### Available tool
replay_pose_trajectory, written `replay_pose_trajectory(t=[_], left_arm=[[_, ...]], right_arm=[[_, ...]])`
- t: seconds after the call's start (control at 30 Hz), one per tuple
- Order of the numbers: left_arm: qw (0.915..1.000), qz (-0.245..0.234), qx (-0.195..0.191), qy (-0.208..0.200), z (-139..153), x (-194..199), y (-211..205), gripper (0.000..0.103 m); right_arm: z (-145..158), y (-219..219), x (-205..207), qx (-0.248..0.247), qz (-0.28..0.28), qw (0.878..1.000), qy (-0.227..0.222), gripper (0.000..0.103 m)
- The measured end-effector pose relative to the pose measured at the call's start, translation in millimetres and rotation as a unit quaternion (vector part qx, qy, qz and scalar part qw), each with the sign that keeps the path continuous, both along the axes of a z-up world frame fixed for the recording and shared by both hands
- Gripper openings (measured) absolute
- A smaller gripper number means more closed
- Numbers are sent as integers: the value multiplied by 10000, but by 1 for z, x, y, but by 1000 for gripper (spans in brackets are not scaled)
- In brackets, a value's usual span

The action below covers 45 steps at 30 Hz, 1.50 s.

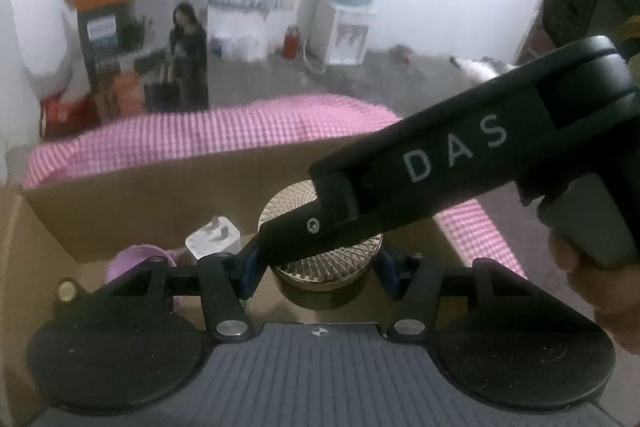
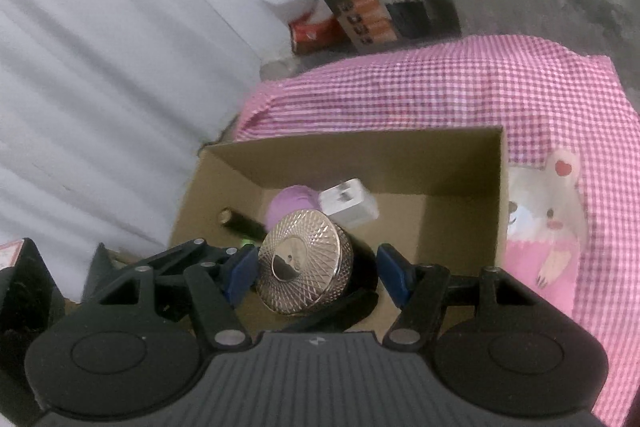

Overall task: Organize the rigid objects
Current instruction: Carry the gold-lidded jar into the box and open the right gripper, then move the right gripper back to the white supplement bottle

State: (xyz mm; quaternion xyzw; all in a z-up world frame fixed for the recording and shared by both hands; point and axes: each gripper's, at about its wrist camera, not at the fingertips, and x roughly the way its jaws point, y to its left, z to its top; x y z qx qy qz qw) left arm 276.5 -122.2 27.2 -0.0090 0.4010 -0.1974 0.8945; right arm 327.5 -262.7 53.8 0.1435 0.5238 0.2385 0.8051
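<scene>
Open brown cardboard box [image 2: 460,163] sits on a pink-and-white gingham cloth [image 2: 440,87] with a cartoon bear print [image 2: 548,223]; whether that is a table or a bed underneath, cannot tell. Inside the box: round jar with a gold diamond-pattern lid [image 2: 302,261], white plug adapter [image 2: 350,207], lilac round object [image 2: 292,207], black cylinder with a gold end [image 2: 240,223].

Right tongs [image 2: 316,273] are spread wide over the box, blue pads [image 2: 394,273] either side of the jar. The left pad looks close to the lid edge, contact unclear; the right pad is apart from it. Jar is tilted, lid facing up toward the camera.

Left wrist view: left tongs [image 1: 316,273] also spread open, the same gold-lidded jar [image 1: 320,259] between the blue pads [image 1: 250,273], not touching. A black finger of the right tool, marked "DAS" [image 1: 452,155], crosses over the lid. White adapter [image 1: 214,237] and lilac object [image 1: 132,263] sit left of the jar.

Background: orange-topped printed carton [image 1: 152,27], water dispenser [image 1: 348,7], grey floor.
</scene>
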Motion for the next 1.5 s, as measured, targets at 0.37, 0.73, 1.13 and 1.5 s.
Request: replay_pose_trajectory(t=[0.37,0.73,1.13,1.5], left_arm=[[9986,82,75,521,-22,33,-7,56],[9966,157,125,798,-34,41,-16,58],[9987,228,-30,466,-15,29,-11,71],[9999,114,-62,16,17,-14,2,91]], right_arm=[[-27,12,40,-620,244,9974,267,68],[-30,23,46,-1219,478,9914,28,69],[-25,13,38,-1025,285,9942,-134,69],[21,-2,-18,-662,-43,9934,-930,79]])
